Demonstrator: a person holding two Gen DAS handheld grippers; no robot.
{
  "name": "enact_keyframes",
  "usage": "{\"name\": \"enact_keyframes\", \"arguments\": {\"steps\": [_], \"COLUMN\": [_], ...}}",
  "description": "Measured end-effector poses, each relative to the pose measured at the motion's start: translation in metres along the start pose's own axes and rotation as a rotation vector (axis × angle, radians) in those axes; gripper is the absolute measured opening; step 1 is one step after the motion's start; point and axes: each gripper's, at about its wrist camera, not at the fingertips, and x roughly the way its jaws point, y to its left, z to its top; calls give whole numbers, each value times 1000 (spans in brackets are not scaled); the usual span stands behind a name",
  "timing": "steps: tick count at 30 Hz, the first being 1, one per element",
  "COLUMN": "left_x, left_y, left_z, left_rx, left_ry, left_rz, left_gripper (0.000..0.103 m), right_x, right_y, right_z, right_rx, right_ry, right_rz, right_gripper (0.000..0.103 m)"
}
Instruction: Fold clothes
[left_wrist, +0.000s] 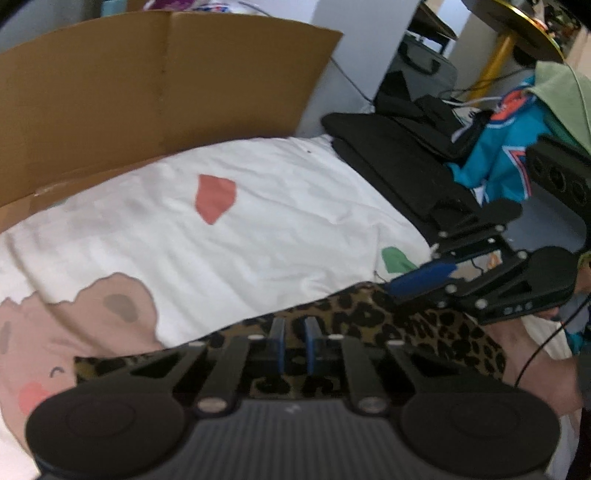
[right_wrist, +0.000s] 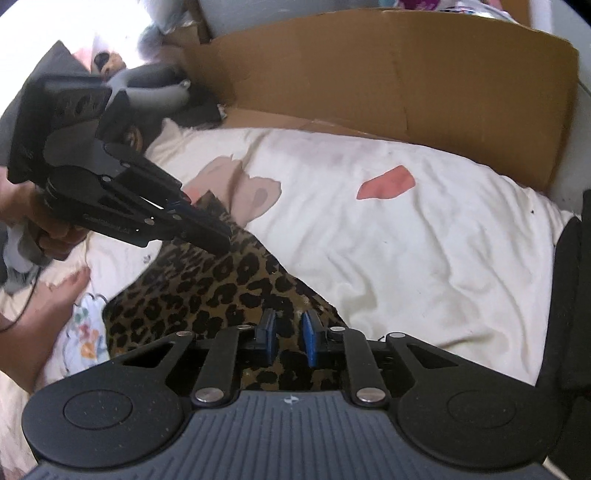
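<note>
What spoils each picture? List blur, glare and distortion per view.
Left wrist view: soft motion blur on the box and sheet, and fisheye bending at the edges. Right wrist view: blown-out glare at top left, a sharper leopard cloth, and a curved box edge.

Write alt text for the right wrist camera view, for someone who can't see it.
Seen from the right gripper, whose blue-padded fingers sit slightly apart over a leopard-print garment on a white bedsheet. At left, a hand holds the left gripper, its tips down on the far edge of the same garment. An open cardboard box stands behind.
</note>
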Motion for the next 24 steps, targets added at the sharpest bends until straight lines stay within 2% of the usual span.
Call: {"name": "enact_keyframes", "arguments": {"steps": [8, 13, 16, 20, 24], "left_x": [24, 37, 39, 38, 37], "left_y": [1, 14, 11, 9, 9], "left_z": [-8, -15, -18, -18, -16], "left_rx": [35, 2, 50, 31, 23], "left_ry": [41, 35, 16, 19, 39], "left_rz": [-2, -2, 13, 31, 31], "left_gripper": [12, 10, 9, 9, 9], "right_x": [29, 38, 42, 41, 41], "right_y": [-2, 0, -7, -12, -8], "right_z": [-1, -7, -12, -16, -21], "right_rx": [-36, -65, -17, 13, -10], "right_ry": [43, 62, 59, 51, 24], "right_rz": [-37, -52, -37, -24, -35], "right_gripper": [20, 20, 19, 19, 19]}}
